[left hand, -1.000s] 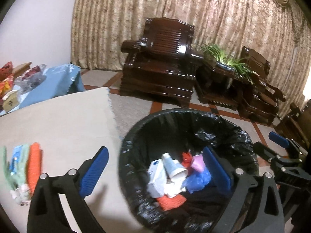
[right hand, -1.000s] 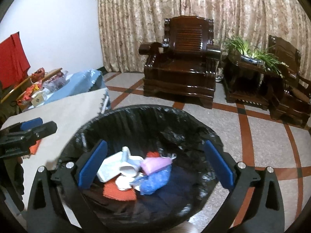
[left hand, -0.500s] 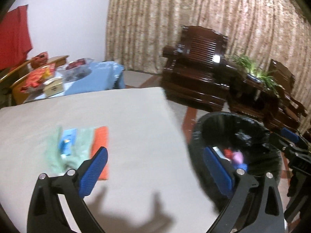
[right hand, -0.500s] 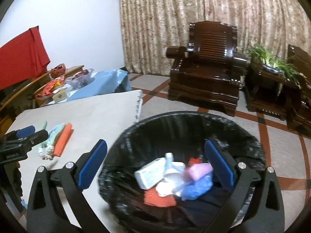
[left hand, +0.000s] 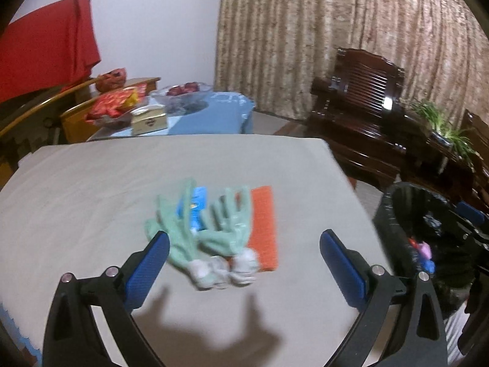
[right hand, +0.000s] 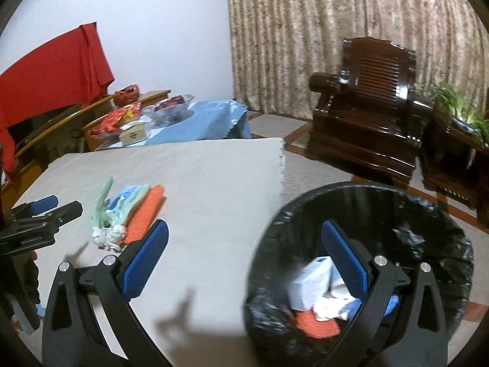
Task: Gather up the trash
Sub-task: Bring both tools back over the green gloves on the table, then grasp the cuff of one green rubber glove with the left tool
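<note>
Fingers of left gripper (left hand: 244,258) and right gripper (right hand: 244,249) wide; two green gloves (left hand: 211,229).

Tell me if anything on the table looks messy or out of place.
A loose pile sits mid-table: pale green gloves tangled over a blue packet, beside an orange cloth. Nothing looks spilled or damaged. The bin beside the table already holds trash. Both grippers are open and empty.
</note>
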`<state>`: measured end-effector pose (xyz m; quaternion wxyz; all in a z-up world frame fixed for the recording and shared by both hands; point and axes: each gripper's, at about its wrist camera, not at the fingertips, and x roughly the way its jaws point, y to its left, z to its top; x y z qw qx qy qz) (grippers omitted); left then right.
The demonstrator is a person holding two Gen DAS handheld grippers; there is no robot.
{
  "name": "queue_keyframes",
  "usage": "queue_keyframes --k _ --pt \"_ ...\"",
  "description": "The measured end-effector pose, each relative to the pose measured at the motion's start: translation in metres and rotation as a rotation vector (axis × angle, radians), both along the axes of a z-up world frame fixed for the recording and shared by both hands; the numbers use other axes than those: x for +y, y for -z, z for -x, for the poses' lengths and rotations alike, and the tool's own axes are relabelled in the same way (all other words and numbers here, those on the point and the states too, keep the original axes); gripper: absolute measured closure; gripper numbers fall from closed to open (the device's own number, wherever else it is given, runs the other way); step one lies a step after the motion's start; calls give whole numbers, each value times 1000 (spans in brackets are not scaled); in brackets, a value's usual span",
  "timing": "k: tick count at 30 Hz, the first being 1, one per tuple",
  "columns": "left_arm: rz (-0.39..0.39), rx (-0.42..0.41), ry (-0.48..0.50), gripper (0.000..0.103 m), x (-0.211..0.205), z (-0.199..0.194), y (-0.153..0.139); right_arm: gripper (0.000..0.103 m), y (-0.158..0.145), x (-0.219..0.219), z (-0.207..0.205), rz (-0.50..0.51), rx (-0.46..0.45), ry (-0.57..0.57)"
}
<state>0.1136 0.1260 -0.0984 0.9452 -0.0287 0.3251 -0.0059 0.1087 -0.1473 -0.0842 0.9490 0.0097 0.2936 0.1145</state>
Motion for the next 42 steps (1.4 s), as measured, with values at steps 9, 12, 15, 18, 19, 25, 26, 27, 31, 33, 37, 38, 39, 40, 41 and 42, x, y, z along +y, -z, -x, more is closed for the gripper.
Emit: queue_keyframes --k 9,12,15,18,19,25,26,27,31,33,37,38,39,40,41,42 --pt "0 22 -84 6 44 4 15 5 6 39 -13 5 7 -65" --pt "5 32 -97 7 54 3 20 5 9 52 -18 14 7 -83" --pt "4 44 -106 7 59 1 26 5 13 62 -20 22 10 -98" --pt "11 56 -113 8 65 -3 32 5 18 70 -26 33 13 -111" --pt "12 60 -115 8 66 -6 33 5 20 73 -27 36 15 -114" --pt "17 99 -125 11 72 -23 50 5 28 82 -34 56 29 -128" --pt "19 107 -127 11 73 -26 53 5 29 83 -35 58 31 -130" --pt "22 120 -130 12 73 -30 58 5 30 85 -36 60 33 -131" --pt "37 150 -126 14 73 -42 69 5 34 89 -39 73 37 -138" --pt "40 168 -121 17 72 -48 75 5 35 89 -41 71 41 -139" --pt "111 223 -98 30 74 -58 89 5 38 90 -44 69 47 -138" --pt "130 231 -93 38 74 -60 91 5 38 89 -44 69 49 -138" --pt "152 240 -88 45 74 -61 93 5 39 90 -44 68 51 -137" --pt "161 236 -81 48 74 -60 94 5 39 90 -45 69 52 -138" --pt "157 231 -73 53 72 -60 93 5 40 90 -45 70 52 -138" --pt "154 228 -61 56 70 -59 92 5 40 91 -45 70 52 -139"
